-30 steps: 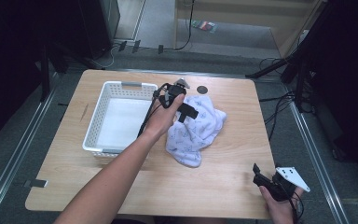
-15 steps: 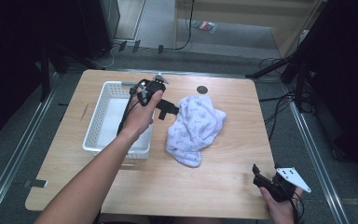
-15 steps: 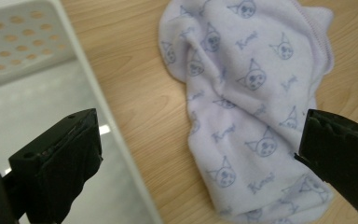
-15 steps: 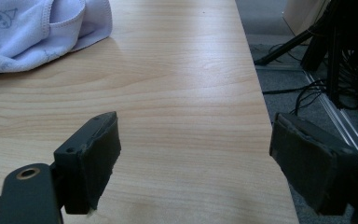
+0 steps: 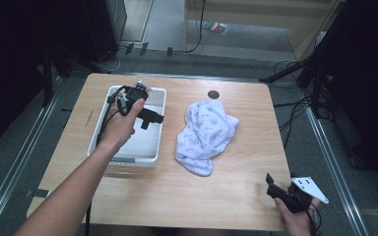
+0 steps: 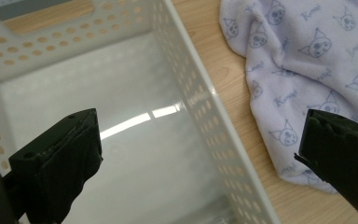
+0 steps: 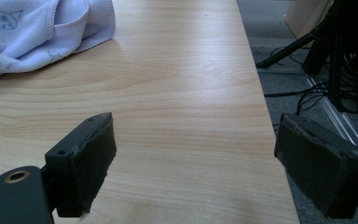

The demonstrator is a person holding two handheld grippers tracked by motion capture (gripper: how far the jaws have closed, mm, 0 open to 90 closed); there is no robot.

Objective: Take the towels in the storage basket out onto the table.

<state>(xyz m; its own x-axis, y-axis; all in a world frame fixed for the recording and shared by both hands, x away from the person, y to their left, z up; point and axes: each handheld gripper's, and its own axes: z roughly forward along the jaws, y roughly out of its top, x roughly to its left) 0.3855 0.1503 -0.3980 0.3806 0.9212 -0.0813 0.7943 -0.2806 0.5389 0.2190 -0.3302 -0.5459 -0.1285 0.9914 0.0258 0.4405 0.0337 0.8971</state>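
- over the white basket at the left of the table, the left gripper now hangs, its jaws spread wide and holding nothing; a second ago it was over the cloth, and it has travelled left since then.
- seen from the left gripper view, one jaw sits above the basket's bare floor and the other above the cloth, with the perforated basket wall between them.
- right of the basket, the pale cloth with cat prints lies crumpled mid-table, apart from the basket wall, in the same heap as before.
- bare wood runs between the cloth and the near edge, and again between the cloth and the right edge.
- at the near right corner, the right gripper has not moved, jaws released and wide, empty.
- its own view shows open wood ahead, the cloth's hem far left, and the table's right edge under its right jaw.
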